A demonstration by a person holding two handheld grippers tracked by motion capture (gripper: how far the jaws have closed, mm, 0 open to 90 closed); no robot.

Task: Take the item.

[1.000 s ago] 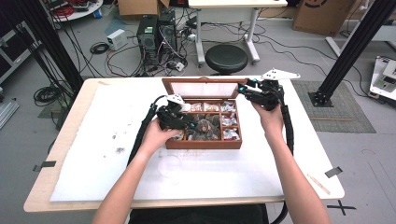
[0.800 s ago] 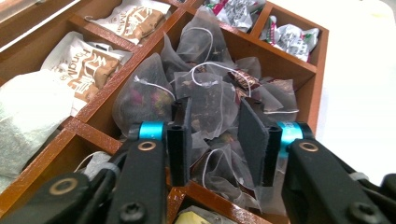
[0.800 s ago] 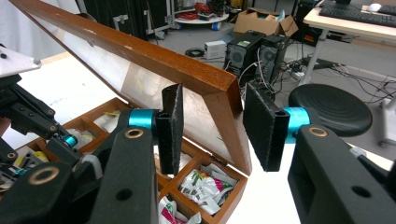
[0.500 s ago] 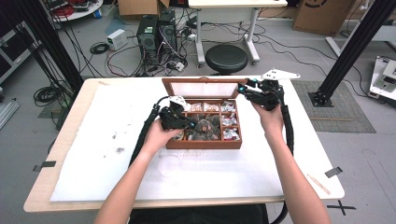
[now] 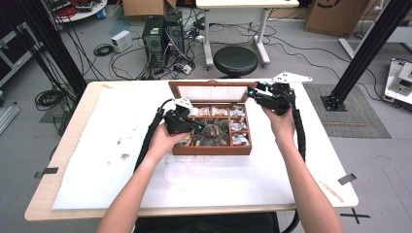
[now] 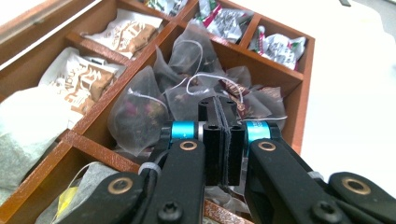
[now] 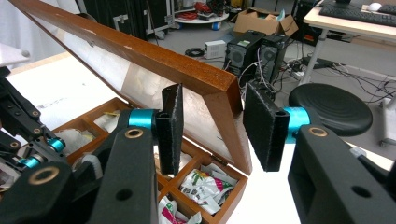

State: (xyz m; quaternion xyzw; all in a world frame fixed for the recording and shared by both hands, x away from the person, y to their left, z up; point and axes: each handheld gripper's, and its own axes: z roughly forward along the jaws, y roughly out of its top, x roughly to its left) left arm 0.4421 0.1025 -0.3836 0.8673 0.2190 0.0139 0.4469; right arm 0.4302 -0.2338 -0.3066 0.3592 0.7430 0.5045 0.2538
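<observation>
Black round stool [image 5: 235, 60] and computer towers [image 5: 163, 35] behind table [image 5: 73, 145].

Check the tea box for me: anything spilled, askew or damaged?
Nothing spilled or broken. The tea bags sit inside the tea box, jumbled in the middle compartment. The lid is open, with the right claw clamped on its corner.

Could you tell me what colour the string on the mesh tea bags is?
White; the string shows best in the left gripper view.

A light wooden table [image 5: 73, 145] fills mid-frame, a white sheet [image 5: 121, 160] spread over it; the wooden tea box [image 5: 214, 145] sits centre.
</observation>
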